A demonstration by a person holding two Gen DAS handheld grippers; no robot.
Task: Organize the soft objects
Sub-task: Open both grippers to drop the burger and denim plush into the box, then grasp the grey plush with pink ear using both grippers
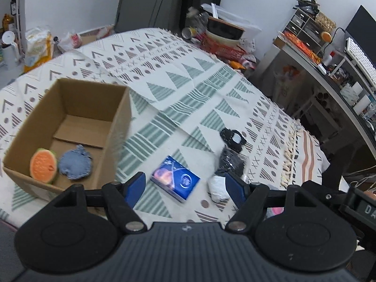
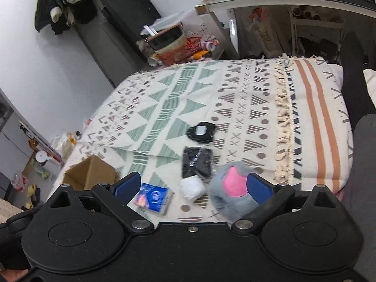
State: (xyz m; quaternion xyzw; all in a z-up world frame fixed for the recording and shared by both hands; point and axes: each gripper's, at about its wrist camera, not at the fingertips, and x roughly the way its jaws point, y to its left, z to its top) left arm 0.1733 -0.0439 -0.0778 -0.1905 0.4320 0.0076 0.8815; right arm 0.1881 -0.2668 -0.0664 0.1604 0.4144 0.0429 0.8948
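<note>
A cardboard box (image 1: 110,108) stands on the patterned bedspread at the left, holding a plush melon slice (image 1: 43,165) and a blue denim cushion (image 1: 75,164). My left gripper (image 1: 185,188) hangs open above a blue packet (image 1: 175,181). To its right lie a white roll (image 1: 217,186), a black plastic pack (image 1: 231,162) and a black pouch with a white patch (image 1: 233,139). In the right wrist view, my right gripper (image 2: 193,186) is open; a grey plush with a pink patch (image 2: 231,188) sits against its right finger (image 2: 257,186). The blue packet (image 2: 154,197), white roll (image 2: 192,188), black pack (image 2: 197,162) and box (image 2: 90,172) show there too.
The bedspread (image 1: 188,89) has a tasselled edge (image 1: 290,155) at the right. Beyond the bed stand a red basket with bowls (image 1: 223,40), a cluttered desk (image 1: 329,70) with a keyboard, and bags on the floor at the far left (image 1: 37,47).
</note>
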